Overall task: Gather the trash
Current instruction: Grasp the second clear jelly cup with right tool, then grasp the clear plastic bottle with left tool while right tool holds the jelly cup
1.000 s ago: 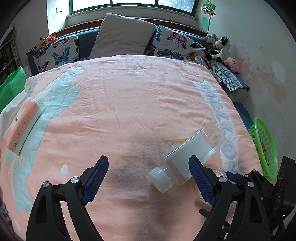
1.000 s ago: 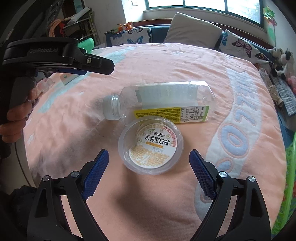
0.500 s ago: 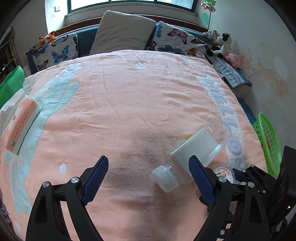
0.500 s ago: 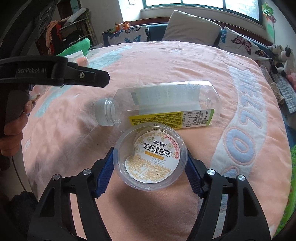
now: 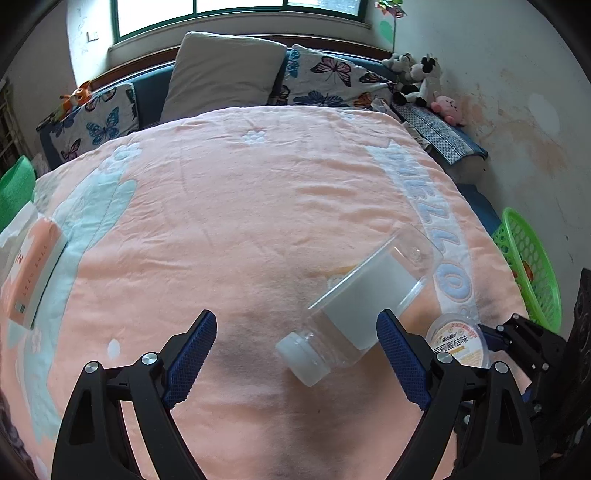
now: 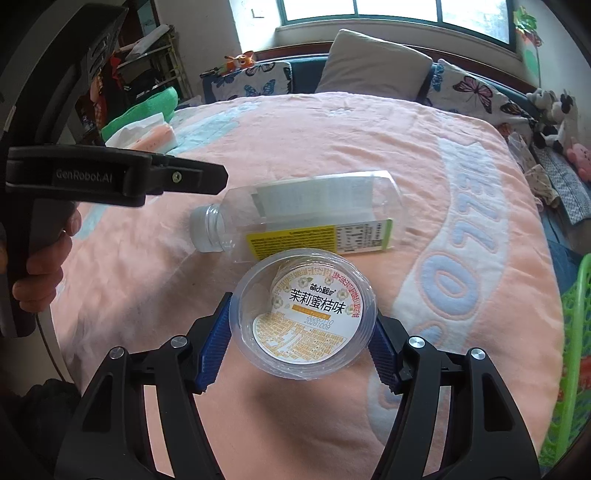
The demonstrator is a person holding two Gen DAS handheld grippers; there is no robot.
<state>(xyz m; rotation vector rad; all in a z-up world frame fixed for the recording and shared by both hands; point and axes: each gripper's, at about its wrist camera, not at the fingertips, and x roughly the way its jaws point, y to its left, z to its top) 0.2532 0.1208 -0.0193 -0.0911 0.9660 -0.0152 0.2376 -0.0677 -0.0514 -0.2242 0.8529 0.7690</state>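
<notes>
My right gripper [image 6: 301,341] clamps the clear cup [image 6: 303,317] labelled "茉莉蜜桔味"; my left gripper [image 5: 295,360], marked "GenRobot.AI", is spread wide.

Daylight enters from the window [image 5: 240,14] far ahead of the jaws, blown out to white in both views. The blanket [image 5: 258,206] is evenly lit, with a soft shadow just ahead of the jaws. Fisheye bending curves the edges; the corners are black. Focus is sharp.
</notes>
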